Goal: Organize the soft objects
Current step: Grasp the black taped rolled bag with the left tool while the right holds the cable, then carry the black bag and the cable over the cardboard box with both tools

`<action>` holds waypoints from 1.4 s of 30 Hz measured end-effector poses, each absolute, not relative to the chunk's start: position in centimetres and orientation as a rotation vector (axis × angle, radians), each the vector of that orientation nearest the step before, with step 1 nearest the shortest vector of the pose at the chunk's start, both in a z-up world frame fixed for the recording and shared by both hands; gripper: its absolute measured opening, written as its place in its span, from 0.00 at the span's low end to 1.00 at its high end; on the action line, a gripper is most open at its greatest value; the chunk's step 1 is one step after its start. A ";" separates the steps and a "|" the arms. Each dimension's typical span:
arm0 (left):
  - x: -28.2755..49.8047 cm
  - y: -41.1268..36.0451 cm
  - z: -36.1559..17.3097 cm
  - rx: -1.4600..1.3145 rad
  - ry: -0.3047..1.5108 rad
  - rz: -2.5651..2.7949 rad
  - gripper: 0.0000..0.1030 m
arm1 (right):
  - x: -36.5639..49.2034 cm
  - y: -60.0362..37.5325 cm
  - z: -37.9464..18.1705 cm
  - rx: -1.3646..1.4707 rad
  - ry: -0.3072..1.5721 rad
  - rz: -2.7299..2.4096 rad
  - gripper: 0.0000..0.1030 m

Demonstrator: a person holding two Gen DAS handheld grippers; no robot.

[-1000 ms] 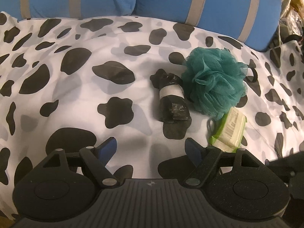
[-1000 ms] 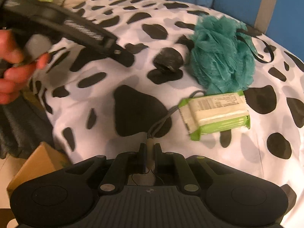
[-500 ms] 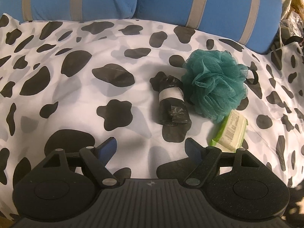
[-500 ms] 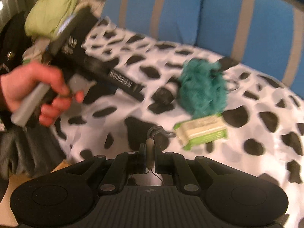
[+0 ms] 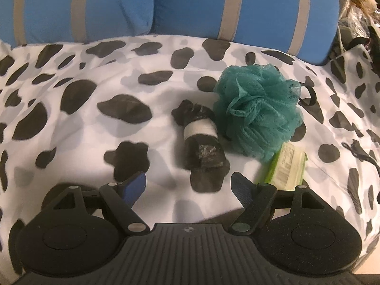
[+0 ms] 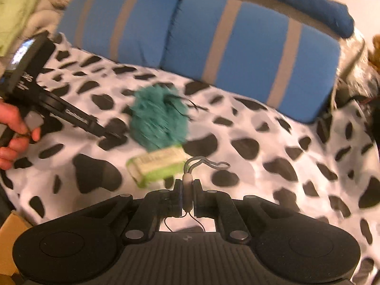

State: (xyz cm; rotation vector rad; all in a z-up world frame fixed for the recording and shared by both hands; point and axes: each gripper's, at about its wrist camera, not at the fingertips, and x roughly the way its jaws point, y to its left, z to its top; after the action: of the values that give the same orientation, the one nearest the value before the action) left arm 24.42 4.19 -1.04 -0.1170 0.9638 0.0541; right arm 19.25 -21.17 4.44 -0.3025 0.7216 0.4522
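Left wrist view: the left gripper [image 5: 188, 185] hangs with jaws wide and empty over the cow-print bedspread [image 5: 71, 123] – a teal bath pouf [image 5: 257, 110], a black roll [image 5: 201, 137] and a green packet [image 5: 288, 167] lie side by side beyond it

Right wrist view, blurred: the right gripper [image 6: 187, 191] has its jaws pinched on a grey cord toggle [image 6: 187, 185] – its cord loop [image 6: 205, 162] sticks out just beside the packet
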 end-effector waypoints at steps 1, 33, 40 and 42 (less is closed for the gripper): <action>24.9 4.1 -1.3 -0.110 0.963 0.053 0.76 | 19.3 -21.4 4.2 -0.299 0.733 0.440 0.10; 29.9 3.6 -3.7 -0.086 1.007 0.038 0.40 | 22.0 -20.4 2.3 -0.232 0.871 0.464 0.10; 28.0 3.3 -2.4 -0.086 0.993 -0.008 0.40 | 21.6 -20.1 1.9 -0.250 0.888 0.481 0.10; 27.0 3.2 -2.0 -0.068 0.984 -0.025 0.40 | 21.5 -20.3 1.8 -0.230 0.901 0.486 0.10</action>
State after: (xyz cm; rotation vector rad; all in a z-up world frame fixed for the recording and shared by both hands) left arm 27.01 3.23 -2.01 -0.0681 0.9838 -0.0251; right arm 21.49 -20.34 1.77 -0.2295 0.9010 0.4864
